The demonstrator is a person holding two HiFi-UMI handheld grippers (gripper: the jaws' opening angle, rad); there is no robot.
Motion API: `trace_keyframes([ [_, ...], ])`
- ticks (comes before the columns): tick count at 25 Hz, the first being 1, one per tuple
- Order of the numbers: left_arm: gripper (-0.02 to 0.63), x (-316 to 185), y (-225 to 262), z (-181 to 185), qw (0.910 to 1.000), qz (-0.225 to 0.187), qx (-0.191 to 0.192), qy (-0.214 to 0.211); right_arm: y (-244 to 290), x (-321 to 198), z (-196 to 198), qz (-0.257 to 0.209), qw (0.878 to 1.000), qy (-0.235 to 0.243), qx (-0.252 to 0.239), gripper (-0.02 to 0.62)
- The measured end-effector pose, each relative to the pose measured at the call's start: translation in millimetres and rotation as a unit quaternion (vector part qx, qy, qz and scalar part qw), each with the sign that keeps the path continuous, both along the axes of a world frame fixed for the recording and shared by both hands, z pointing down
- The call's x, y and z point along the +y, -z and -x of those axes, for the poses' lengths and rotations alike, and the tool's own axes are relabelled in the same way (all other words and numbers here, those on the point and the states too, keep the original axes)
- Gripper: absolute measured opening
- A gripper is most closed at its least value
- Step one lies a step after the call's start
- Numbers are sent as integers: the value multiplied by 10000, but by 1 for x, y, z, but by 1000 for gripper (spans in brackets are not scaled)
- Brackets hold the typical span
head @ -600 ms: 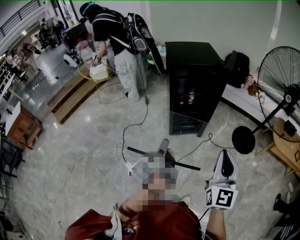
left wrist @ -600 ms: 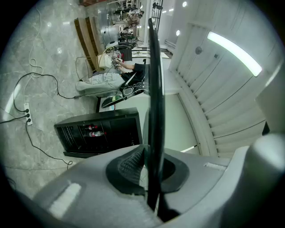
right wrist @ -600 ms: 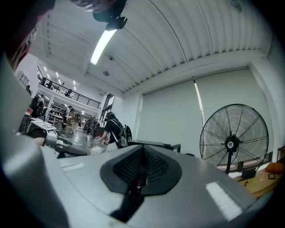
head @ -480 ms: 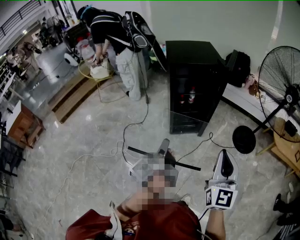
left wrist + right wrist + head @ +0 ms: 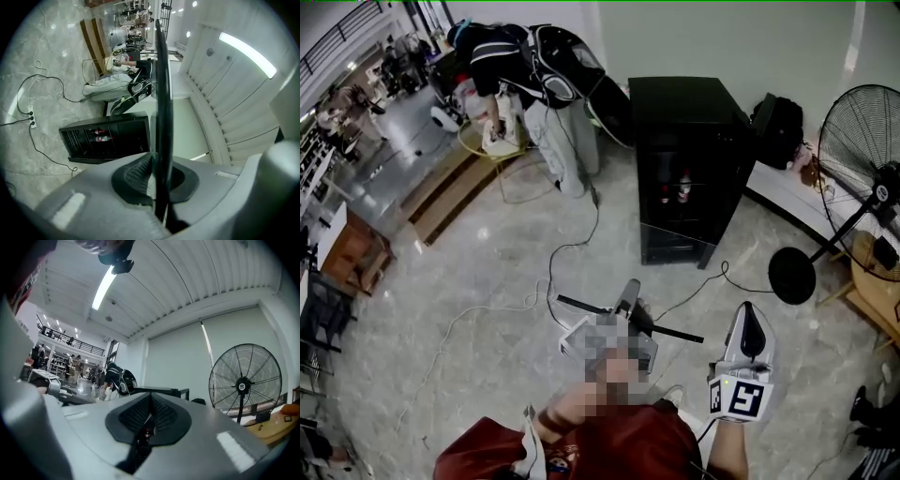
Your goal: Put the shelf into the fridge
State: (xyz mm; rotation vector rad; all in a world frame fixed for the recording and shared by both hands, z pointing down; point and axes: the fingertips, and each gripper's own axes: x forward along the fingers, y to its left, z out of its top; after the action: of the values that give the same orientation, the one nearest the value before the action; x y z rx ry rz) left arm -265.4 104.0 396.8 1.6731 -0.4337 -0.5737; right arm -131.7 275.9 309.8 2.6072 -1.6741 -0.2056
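The shelf (image 5: 677,333) is a thin dark-edged pane held level in front of me, partly behind a blurred patch. In the left gripper view the shelf (image 5: 161,93) shows edge-on as a dark bar running up from the jaws. My left gripper (image 5: 627,293) is shut on its edge, the pads (image 5: 140,171) pressing on it. The black fridge (image 5: 684,122) stands open ahead, two bottles on an inner rack; the fridge (image 5: 108,138) lies beyond the shelf. My right gripper (image 5: 749,323) is raised at the right, shut and empty (image 5: 149,413).
A big standing fan (image 5: 862,178) with a round base (image 5: 790,275) stands right of the fridge. Cables (image 5: 567,248) run over the marble floor. A person with a backpack (image 5: 511,61) bends over a stool at the back. Wooden boards (image 5: 441,192) lie left.
The view has crept a little toward the fridge. The person at the back has bent lower. Both grippers hold much the same pose, the shelf still gripped.
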Motion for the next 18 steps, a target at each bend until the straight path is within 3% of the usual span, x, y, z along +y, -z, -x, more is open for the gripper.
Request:
trace_keyframes([
  [9, 12, 21, -10, -20, 9996, 76, -280, 41, -7, 26, -30, -149, 9996, -63, -223, 1],
  [18, 12, 55, -12, -67, 9994, 79, -334, -33, -8, 67, -77, -366, 9981, -296, -391, 0],
])
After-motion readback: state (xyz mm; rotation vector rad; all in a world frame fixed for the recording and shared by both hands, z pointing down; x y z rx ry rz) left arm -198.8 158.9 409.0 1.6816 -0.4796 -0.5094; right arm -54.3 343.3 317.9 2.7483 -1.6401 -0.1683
